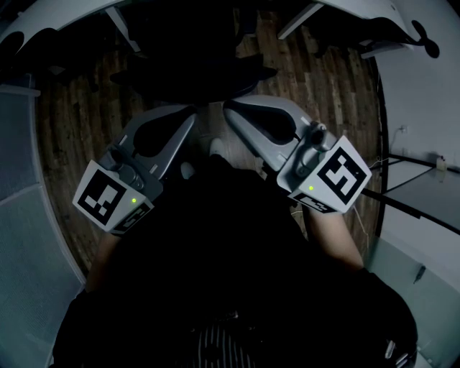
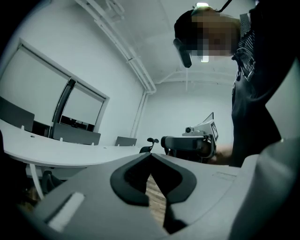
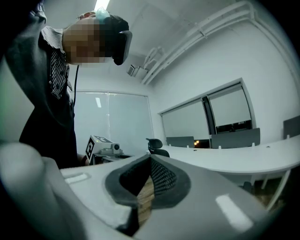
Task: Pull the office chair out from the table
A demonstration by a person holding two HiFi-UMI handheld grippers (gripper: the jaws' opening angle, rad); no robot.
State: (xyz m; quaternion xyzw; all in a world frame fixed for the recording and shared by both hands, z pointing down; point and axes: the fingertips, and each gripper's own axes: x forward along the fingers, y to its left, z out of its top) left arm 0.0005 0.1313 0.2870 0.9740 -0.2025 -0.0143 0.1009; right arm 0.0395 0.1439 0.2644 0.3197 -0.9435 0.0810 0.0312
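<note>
**Office chair [image 1: 190, 54] dark ahead, both claws shut on nothing**

From the left, the left gripper [image 1: 183, 118] was closed and empty. The chair stood mid-scene on the wood floor [image 1: 79, 122]. The right gripper [image 1: 233, 111] was likewise closed and empty, and the white table [image 1: 352, 18] curved beyond. I judged neither claw touched the chair, which suited a reach to come or a pull finished. I read no lettering, only square markers.

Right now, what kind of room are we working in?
Most likely an office meeting room: a long curved white table, a black office chair with a headrest further along it, and roller blinds on the windows behind.
</note>
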